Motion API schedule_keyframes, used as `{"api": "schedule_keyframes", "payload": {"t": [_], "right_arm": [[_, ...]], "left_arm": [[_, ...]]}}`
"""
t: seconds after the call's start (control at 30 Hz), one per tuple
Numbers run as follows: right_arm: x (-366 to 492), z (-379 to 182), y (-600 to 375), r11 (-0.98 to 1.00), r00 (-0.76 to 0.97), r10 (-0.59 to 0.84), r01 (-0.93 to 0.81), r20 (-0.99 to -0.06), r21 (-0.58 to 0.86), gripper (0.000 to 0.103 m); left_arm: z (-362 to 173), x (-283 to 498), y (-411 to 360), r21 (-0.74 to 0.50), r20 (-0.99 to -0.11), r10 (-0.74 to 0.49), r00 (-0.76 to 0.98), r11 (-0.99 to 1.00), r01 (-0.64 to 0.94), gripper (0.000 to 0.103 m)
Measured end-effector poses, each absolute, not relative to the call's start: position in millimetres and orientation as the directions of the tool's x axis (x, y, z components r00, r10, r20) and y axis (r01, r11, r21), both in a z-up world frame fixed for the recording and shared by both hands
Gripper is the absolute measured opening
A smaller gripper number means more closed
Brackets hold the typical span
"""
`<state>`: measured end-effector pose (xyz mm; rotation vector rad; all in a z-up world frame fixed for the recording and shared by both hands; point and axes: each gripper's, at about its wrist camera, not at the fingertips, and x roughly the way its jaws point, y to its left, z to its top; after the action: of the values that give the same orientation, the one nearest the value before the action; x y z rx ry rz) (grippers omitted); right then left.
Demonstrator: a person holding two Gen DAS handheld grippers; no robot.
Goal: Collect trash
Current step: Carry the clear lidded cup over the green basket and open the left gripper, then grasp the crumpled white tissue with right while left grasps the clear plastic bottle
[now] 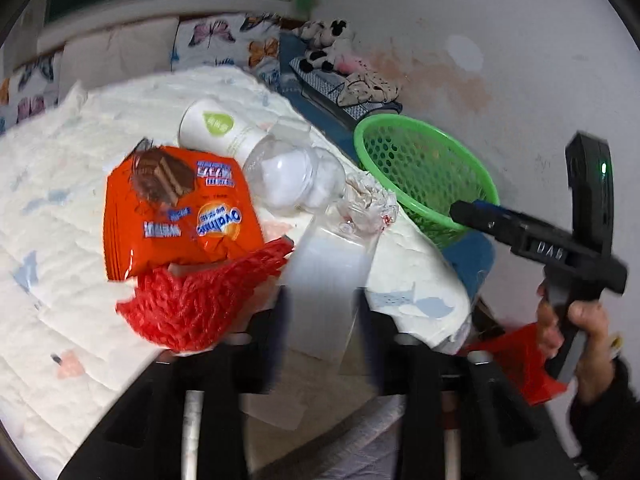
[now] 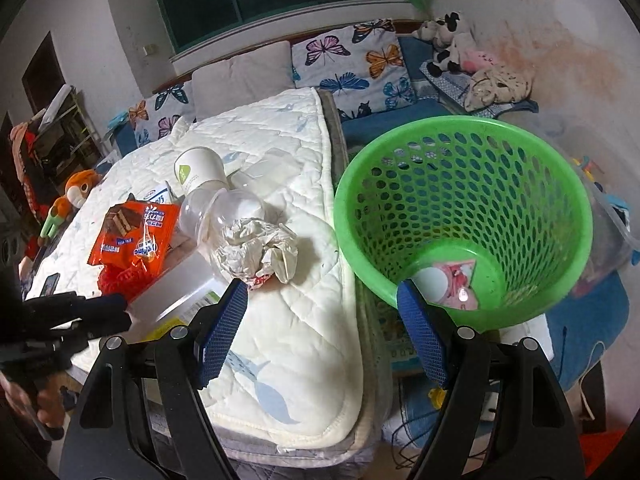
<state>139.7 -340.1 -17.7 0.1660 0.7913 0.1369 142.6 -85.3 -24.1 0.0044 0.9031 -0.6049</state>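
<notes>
While most of the trash is still heaped on the bed (image 2: 304, 320), the green bin (image 2: 464, 216) beside it holds only a pink-and-white scrap at its bottom, so the job looks barely begun. Left to collect are an orange wrapper (image 1: 180, 208), a red net (image 1: 200, 300), a paper cup (image 1: 216, 128), a clear cup (image 1: 292, 176), a crumpled wad (image 2: 256, 248) and a clear box (image 1: 328, 284).

The left gripper (image 1: 324, 320) has its jaws fairly wide, one on each side of the box's near end. The picture is blurred there, and I cannot tell whether the pads press on it; my judgement is that they stand just off it. The net lies just left of those jaws, touching the wrapper.

The right gripper (image 2: 328, 336) has its jaws wide and holds nothing. It hangs over the bed's edge: the wad lies near its left jaw, and the bin's rim sits behind its right one.
</notes>
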Motion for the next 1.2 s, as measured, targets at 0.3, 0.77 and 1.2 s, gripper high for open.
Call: {"api": "schedule_keyframes", "payload": {"t": [0.3,0.77,1.2], "right_arm": [[143,-21,-340,0.980,0.685,0.181,-0.065,-0.706,0.188,0.077],[156,-22,-331,0.968,0.657,0.243,-0.112,-0.713,0.227,0.077],[183,-31,-317,0.952,0.622,0.305,-0.168,-0.722,0.257,0.076]], "left_arm": [[-31,149,-107,-0.165,-0.766,-0.462,0.447,0.814,0.557,0.071],[-49,163,-139,-0.006,-0.795,-0.355,0.491,0.815,0.580,0.062],[-17,147,-102,-0.134,-0.732,-0.454,0.509,0.827,0.546,0.058]]}}
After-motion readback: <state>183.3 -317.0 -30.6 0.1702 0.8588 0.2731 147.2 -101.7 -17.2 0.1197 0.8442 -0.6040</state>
